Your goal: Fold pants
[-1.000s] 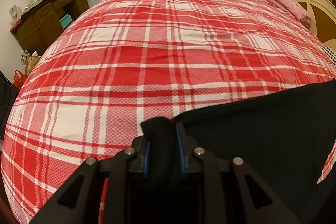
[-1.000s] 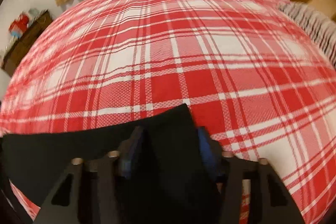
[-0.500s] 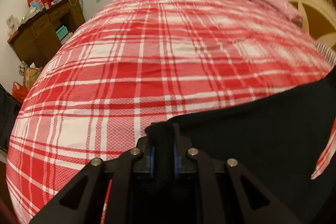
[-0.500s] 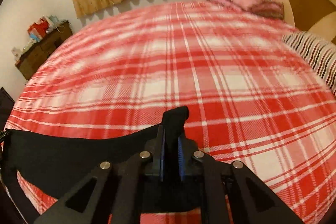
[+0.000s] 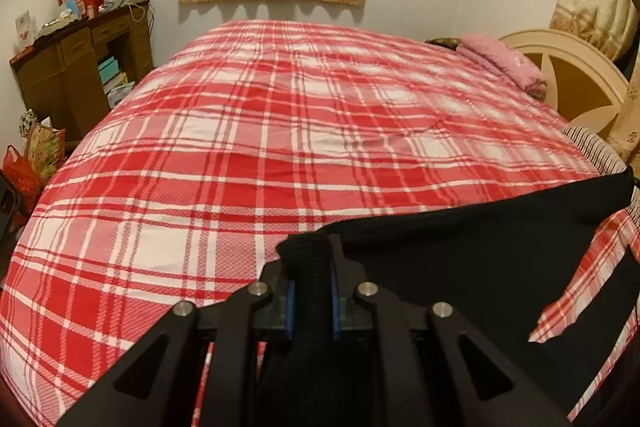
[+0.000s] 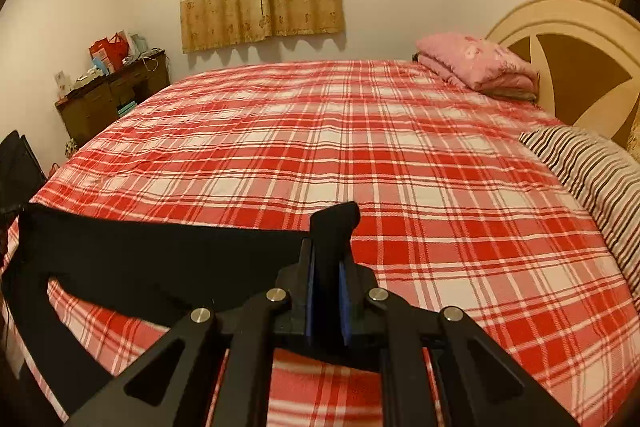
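Observation:
Black pants (image 5: 460, 259) hang stretched between my two grippers above the near edge of a bed with a red and white plaid cover (image 5: 280, 131). My left gripper (image 5: 312, 283) is shut on one bunched corner of the pants. My right gripper (image 6: 328, 267) is shut on the other corner, and the pants (image 6: 140, 259) run off to its left. The lower part of the pants hangs down out of view.
A folded pink blanket (image 6: 476, 67) lies by the cream headboard (image 6: 568, 59). A striped pillow (image 6: 588, 171) lies at the bed's right edge. A brown desk (image 5: 76, 67) with clutter stands by the left wall, with bags (image 5: 36, 155) on the floor.
Both grippers have risen and tilted up with the pants, so the wall and curtains now show. The pants have lifted off the cover and hang stretched between them.

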`<move>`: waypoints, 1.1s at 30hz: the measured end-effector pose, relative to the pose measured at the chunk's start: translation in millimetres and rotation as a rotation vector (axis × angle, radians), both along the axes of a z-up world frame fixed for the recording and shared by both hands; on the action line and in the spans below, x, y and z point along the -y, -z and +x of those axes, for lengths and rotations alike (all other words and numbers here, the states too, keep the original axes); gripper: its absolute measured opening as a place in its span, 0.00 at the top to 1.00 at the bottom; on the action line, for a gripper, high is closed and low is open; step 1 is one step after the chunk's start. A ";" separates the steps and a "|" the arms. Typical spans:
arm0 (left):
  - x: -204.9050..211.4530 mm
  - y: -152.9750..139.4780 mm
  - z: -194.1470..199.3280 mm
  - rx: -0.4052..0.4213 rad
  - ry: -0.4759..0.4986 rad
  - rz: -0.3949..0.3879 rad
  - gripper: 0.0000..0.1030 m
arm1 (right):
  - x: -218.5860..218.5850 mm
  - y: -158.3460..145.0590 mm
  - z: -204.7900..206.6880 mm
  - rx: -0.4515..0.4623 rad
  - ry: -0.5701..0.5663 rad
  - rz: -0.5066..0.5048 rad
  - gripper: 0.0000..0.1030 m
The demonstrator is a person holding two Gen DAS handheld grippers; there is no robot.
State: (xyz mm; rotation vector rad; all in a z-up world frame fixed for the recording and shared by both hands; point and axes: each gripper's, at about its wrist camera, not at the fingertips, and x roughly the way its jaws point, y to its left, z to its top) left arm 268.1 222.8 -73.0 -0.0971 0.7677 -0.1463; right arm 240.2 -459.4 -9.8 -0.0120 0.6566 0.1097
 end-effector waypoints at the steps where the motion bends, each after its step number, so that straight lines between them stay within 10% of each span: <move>1: -1.0 -3.3 -3.7 0.011 0.002 -0.006 0.87 | -0.6 -3.5 -5.7 0.011 -0.002 -0.010 0.90; 18: -38.1 -3.9 -96.6 0.116 0.062 -0.207 0.87 | 9.0 -28.0 -128.3 0.174 -0.109 -0.011 0.90; 33: -41.6 46.6 -151.9 0.083 0.162 -0.230 0.87 | 22.9 55.2 -182.3 -0.065 -0.167 -0.099 0.90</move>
